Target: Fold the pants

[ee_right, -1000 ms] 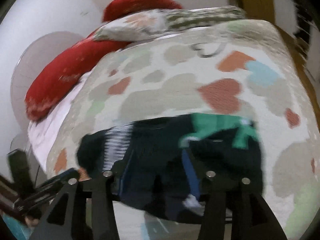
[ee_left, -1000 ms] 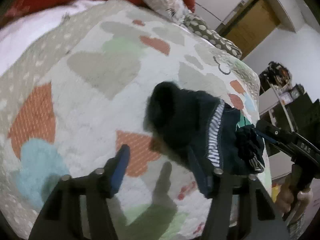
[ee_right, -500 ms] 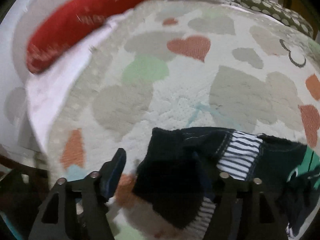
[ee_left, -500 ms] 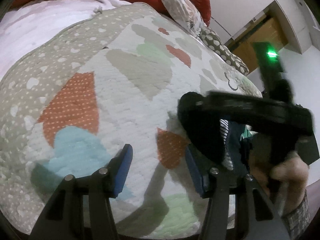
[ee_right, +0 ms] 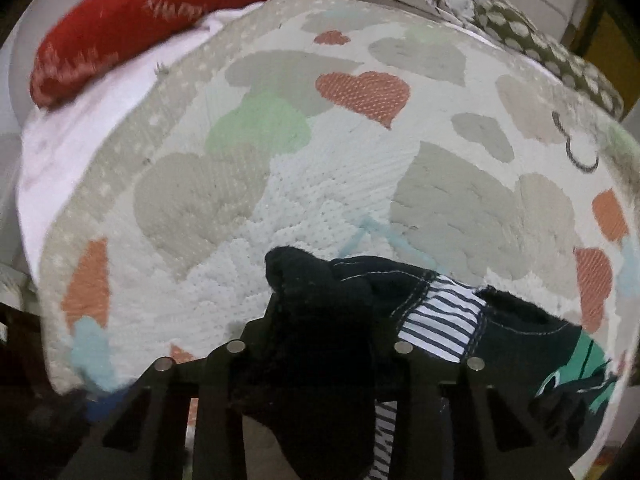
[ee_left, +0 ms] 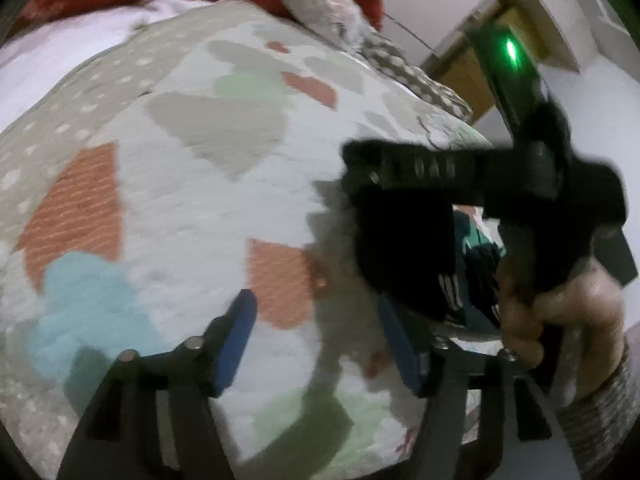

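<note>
Pants (ee_right: 344,320): dark navy fabric, white stitching, striped navy-and-white panel, green patch at one end. Bunched on my heart-patterned blanket (ee_right: 320,184), near its front edge.

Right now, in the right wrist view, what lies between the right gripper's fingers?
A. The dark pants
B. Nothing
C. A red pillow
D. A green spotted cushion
A: the dark pants fill the gap of the closing right gripper on the heart-patterned blanket.
</note>
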Tool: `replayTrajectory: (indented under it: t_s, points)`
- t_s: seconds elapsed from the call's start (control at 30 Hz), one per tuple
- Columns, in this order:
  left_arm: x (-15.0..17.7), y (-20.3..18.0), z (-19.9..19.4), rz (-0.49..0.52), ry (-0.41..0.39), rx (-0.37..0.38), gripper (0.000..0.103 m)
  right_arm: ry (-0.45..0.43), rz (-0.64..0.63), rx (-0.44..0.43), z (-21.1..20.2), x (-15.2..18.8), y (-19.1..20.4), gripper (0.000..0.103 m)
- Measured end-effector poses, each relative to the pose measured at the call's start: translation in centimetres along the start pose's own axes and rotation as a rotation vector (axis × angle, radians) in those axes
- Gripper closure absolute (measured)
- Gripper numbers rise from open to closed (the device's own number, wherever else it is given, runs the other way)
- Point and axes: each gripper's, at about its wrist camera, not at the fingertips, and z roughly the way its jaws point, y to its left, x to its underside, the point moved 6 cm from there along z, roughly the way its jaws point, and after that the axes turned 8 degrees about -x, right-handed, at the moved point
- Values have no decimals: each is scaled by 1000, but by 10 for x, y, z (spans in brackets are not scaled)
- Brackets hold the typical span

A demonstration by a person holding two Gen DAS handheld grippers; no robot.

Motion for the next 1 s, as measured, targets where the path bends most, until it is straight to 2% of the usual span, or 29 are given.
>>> replayTrajectory:
  t_s: [0.03,0.07,0.17,0.2,0.23,0.27,0.3,0.33,0.6,0.77,0.87,1.0]
  points:
    - [-1,-9,3,24,-14,-1,29,-10,21,-31,-5,0,-3,68]
    - [-2,-15,5,38,-25,-2,29,-16,37,-55,-9,-1,-5,68]
    - [-9,-35,15,78,-45,5,29,-36,88,-116,-19,1,-9,68]
    - [-11,-41,19,86,-44,-3,32,-45,97,-130,-21,0,-9,68]
    - [-12,-47,22,94,-37,3,51,-53,105,-141,-24,-2,-8,68]
    - [-13,-53,25,102,-21,15,62,-69,117,-158,-31,-1,-9,68]
    - [-13,-61,28,115,3,29,78,-79,122,-166,-35,-1,-11,68]
    - [-14,-68,29,126,15,44,84,-94,130,-178,-42,-1,-12,68]
    - [-17,-126,8,215,-11,84,84,-236,221,-303,-104,17,-52,68]
    - [-13,-171,6,307,-6,92,84,-331,319,-375,-141,42,-94,68]
    - [-5,-194,9,359,13,97,83,-380,383,-383,-154,62,-127,68]
    - [2,-204,11,384,26,91,78,-414,472,-385,-155,88,-169,68]
